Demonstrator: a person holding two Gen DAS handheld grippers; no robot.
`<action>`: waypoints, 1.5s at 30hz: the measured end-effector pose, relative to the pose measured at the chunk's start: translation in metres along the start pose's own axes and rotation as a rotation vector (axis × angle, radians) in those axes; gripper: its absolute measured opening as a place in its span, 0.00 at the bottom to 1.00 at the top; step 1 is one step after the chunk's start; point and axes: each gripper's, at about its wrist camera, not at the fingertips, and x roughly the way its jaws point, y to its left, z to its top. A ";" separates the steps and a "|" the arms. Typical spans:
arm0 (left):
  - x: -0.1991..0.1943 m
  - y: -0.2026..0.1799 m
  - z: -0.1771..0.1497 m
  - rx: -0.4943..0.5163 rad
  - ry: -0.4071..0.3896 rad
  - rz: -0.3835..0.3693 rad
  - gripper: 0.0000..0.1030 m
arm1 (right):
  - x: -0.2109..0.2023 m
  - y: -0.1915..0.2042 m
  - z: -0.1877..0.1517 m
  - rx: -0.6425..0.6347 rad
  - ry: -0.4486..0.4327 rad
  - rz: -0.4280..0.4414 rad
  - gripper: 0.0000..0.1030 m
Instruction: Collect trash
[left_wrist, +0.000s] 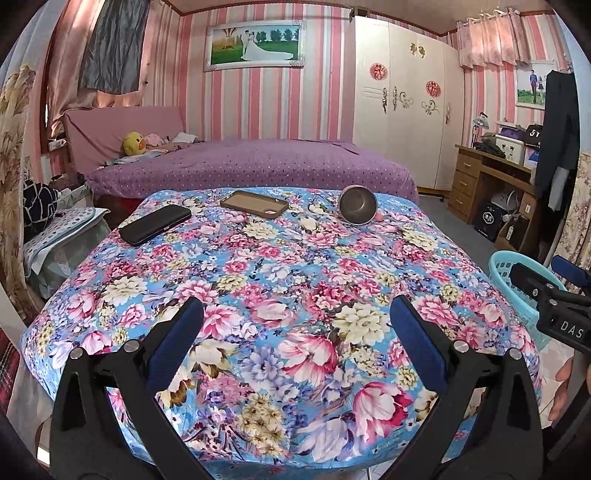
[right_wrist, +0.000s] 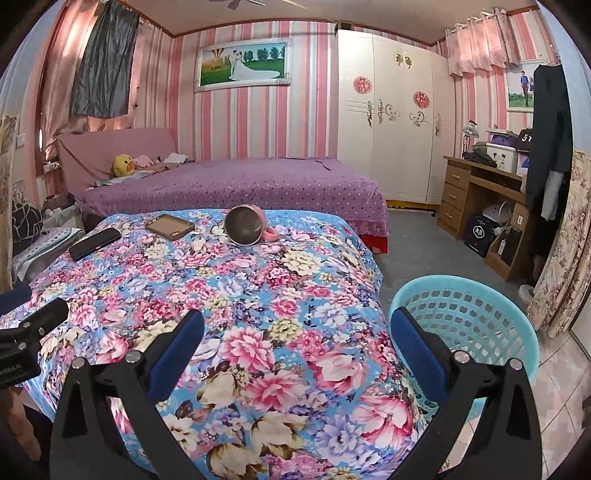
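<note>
A table under a blue floral cloth (left_wrist: 280, 280) (right_wrist: 236, 295) fills both views. On its far part lie a black phone (left_wrist: 155, 224) (right_wrist: 94, 243), a brown phone case (left_wrist: 254, 204) (right_wrist: 170, 226) and a pink cup (left_wrist: 357, 205) (right_wrist: 244, 225) tipped on its side, its steel inside facing me. A turquoise perforated basket (right_wrist: 469, 317) (left_wrist: 517, 284) stands on the floor by the table's right edge. My left gripper (left_wrist: 295, 321) is open above the near cloth, holding nothing. My right gripper (right_wrist: 295, 328) is open above the cloth's near right part, its right finger in front of the basket.
Behind the table is a bed with a purple dotted cover (left_wrist: 258, 162) (right_wrist: 236, 181) and a yellow plush duck (left_wrist: 133, 143). A white wardrobe (right_wrist: 391, 125) and a wooden desk (right_wrist: 480, 195) stand at the right. Grey floor lies between bed, desk and basket.
</note>
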 end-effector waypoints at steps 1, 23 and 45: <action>0.000 0.001 0.000 -0.002 -0.004 -0.002 0.95 | -0.001 0.001 0.000 -0.004 -0.006 -0.001 0.96; -0.005 0.002 0.003 -0.021 -0.045 0.002 0.95 | -0.009 0.004 0.002 -0.040 -0.053 -0.022 0.96; -0.004 0.006 0.003 -0.031 -0.051 0.018 0.95 | -0.008 0.002 0.002 -0.035 -0.055 -0.034 0.96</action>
